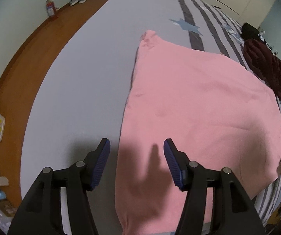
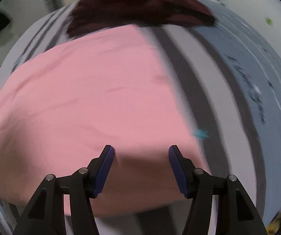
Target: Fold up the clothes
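- A pink garment (image 1: 195,107) lies spread flat on a bed (image 1: 85,74) with a pale grey cover, dark stripes and blue star shapes.
- The left claw (image 1: 137,146) hovers over the garment's near left edge, its blue-padded fingers wide apart and holding nothing; one finger is over bare bed cover, the other over pink cloth.
- The right claw (image 2: 141,152) is also spread wide and empty, poised above the garment's near right part (image 2: 93,98). This view is blurred.
- A dark maroon garment (image 2: 140,5) lies crumpled at the far edge of the pink one, touching or overlapping it.
- Beside the bed is a wooden floor (image 1: 32,45), with a red fire extinguisher (image 1: 50,7) against the wall.
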Action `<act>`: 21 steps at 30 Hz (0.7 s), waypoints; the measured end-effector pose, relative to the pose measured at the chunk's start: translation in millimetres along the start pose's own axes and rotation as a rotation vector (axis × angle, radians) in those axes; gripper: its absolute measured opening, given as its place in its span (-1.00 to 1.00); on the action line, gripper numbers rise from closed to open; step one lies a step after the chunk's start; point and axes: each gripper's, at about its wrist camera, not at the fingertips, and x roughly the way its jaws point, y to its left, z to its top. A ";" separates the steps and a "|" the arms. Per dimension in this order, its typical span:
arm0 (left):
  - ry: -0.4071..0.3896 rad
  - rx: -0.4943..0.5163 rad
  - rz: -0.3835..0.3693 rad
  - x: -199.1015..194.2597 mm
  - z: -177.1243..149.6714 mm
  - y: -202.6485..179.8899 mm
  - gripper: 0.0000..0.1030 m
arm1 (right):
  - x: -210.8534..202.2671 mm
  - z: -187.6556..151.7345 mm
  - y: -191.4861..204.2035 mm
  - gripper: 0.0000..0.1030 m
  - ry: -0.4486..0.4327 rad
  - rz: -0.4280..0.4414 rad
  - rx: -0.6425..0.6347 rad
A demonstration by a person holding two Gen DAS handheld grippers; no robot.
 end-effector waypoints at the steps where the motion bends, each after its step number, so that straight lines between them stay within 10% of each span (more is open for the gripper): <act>1: -0.003 0.003 0.000 -0.7 1.1 -2.5 0.05 | -1.4 -2.8 -12.0 0.06 0.000 -0.014 0.026; 15: -0.017 0.063 -0.019 -28.7 -10.2 -49.7 0.05 | 17.1 -26.1 -50.5 0.24 0.033 0.168 0.213; 21: -0.040 0.042 -0.031 -20.0 -6.7 -25.1 0.05 | 15.8 -21.8 -39.0 -0.71 0.018 0.231 0.147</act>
